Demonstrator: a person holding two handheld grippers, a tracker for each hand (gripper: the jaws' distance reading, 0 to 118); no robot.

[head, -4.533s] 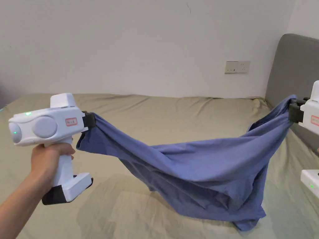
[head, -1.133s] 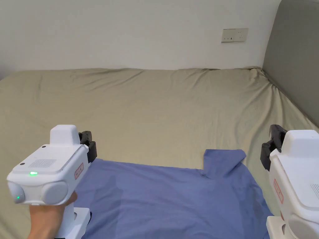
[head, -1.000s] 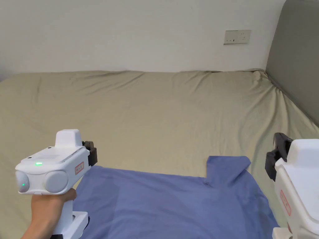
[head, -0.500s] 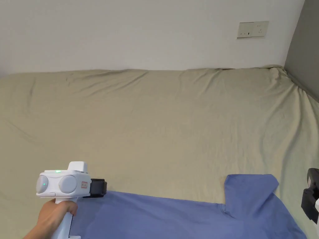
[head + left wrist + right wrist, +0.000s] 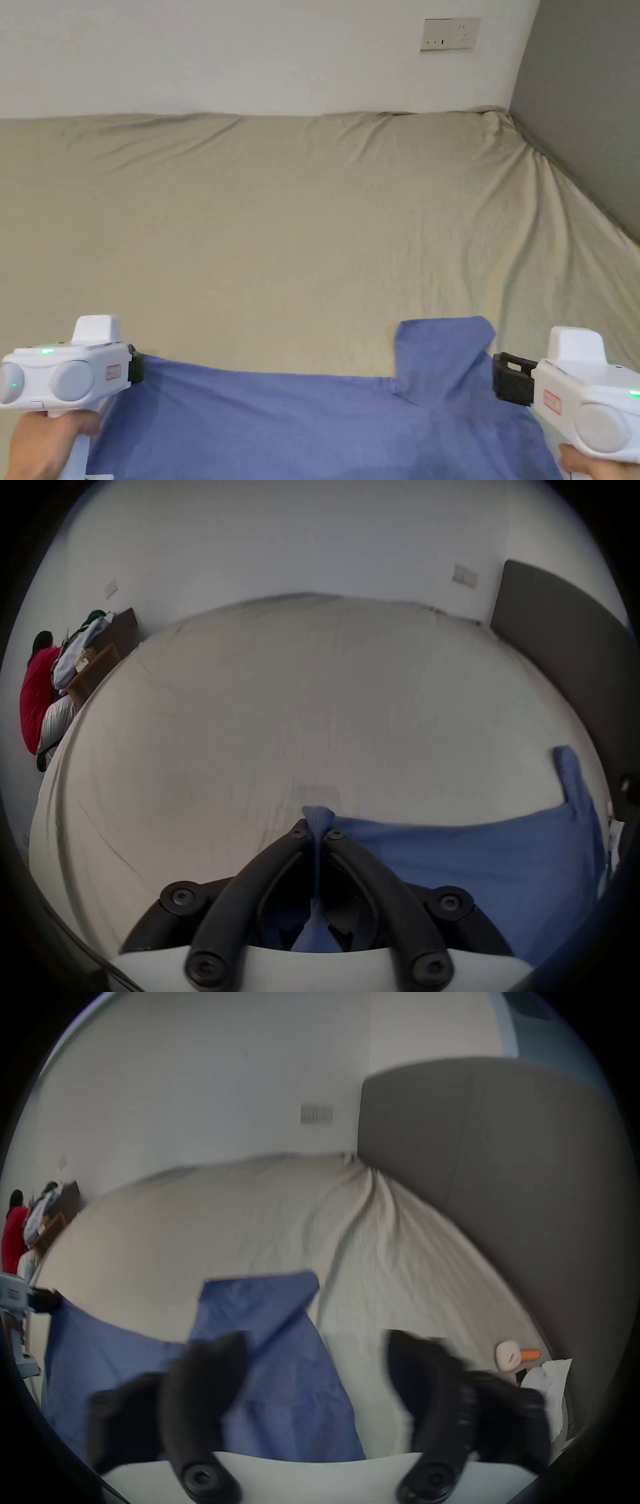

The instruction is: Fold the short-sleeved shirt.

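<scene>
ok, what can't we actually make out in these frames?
- Shirt: near half cut off by the head view's bottom edge, so collar and second sleeve can't be made out.
- Right gripper: its fingers are motion-blurred in the right gripper view; open, but contact with the cloth is unclear.
- Small pink and orange object by the headboard: too small to identify.
- Wall plate: details too small.

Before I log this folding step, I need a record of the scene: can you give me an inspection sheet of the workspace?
Surface: bed with a wrinkled beige sheet.
Job's things: blue shirt spread flat at the near edge, one sleeve pointing away.
Clutter: pinkish item with an orange part and white cloth by the headboard.
Grippers: left gripper shut on the shirt; right gripper open, beside the sleeve.
Cables: nothing seen.
Surroundings: white wall, wall socket, grey headboard, a person at a desk.
</scene>
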